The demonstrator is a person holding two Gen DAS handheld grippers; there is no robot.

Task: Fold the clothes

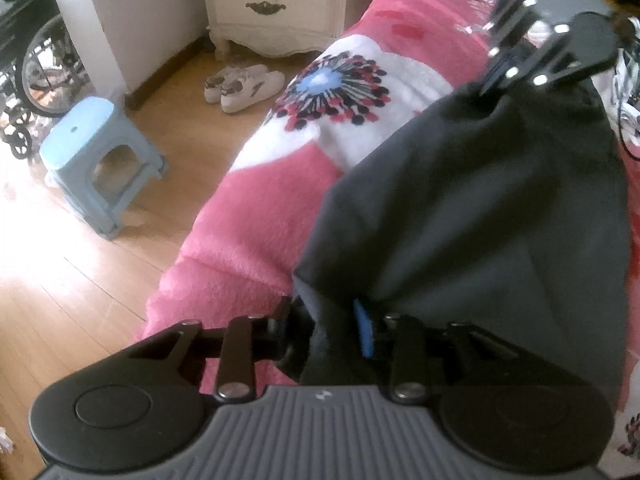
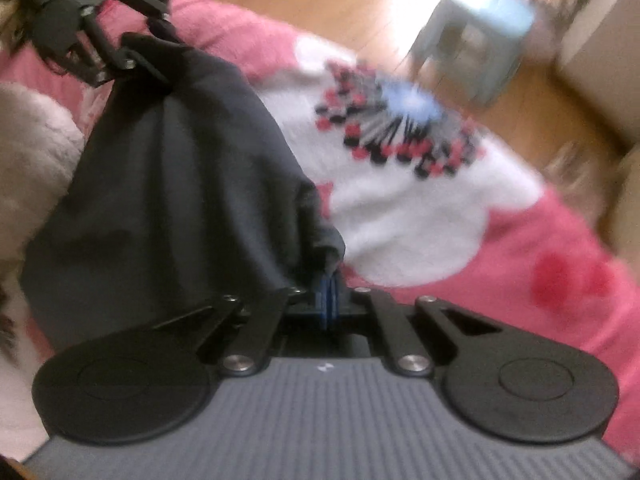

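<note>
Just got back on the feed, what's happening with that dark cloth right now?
A person is holding a dark garment between two handheld claws over a pink flowered blanket on a bed. The left claw is shut on one end of the cloth, and the right claw is shut on the opposite end. The fabric hangs slack between them, sagging toward the blanket, not yet laid out flat. A light blue stool and white shoes sit on the wooden floor beside the bed.

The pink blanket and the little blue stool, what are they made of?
The pink blanket looks like soft fleece or plush: its surface is fuzzy and matte, with fine fibres showing. The blue stool looks like moulded plastic: smooth, one even colour, rounded edges and a slight sheen. The dark garment held by both grippers seems a thin, smooth woven or knit cloth.
</note>
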